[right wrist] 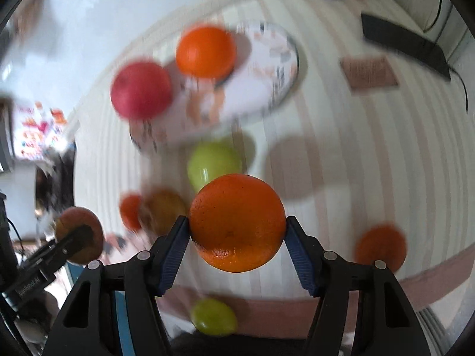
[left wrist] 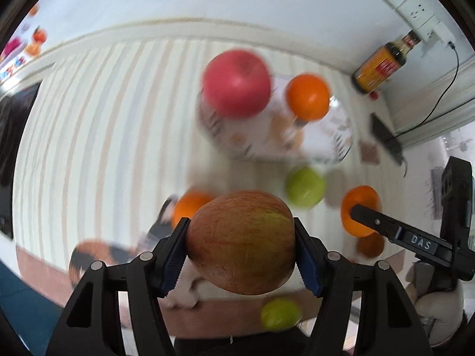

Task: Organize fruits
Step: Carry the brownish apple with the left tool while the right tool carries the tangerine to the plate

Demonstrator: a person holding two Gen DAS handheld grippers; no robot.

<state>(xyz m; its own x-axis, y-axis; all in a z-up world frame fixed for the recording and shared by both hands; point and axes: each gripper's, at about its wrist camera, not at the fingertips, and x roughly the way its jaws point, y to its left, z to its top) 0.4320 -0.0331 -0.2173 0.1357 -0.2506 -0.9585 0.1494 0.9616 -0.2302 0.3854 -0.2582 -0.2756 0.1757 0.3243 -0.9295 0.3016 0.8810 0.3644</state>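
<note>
We've got the left gripper [left wrist: 242,246] clamped on a russet red-yellow apple [left wrist: 241,241], held above the striped tablecloth [left wrist: 98,124]. Right gripper [right wrist: 237,237] pinches an orange [right wrist: 237,222] between both blue pads. On the patterned plate [right wrist: 267,89]: a red apple [right wrist: 141,90] and another orange [right wrist: 205,52], probably resting near the rim, blur is heavy. A green apple [right wrist: 212,163] sits on the cloth just beside the plate. Sauce bottle [left wrist: 383,62] is by the wall.

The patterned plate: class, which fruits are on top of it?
On the patterned plate sit a red apple and an orange. The plate surface beneath them is covered; blur hides the pattern's detail.
</note>
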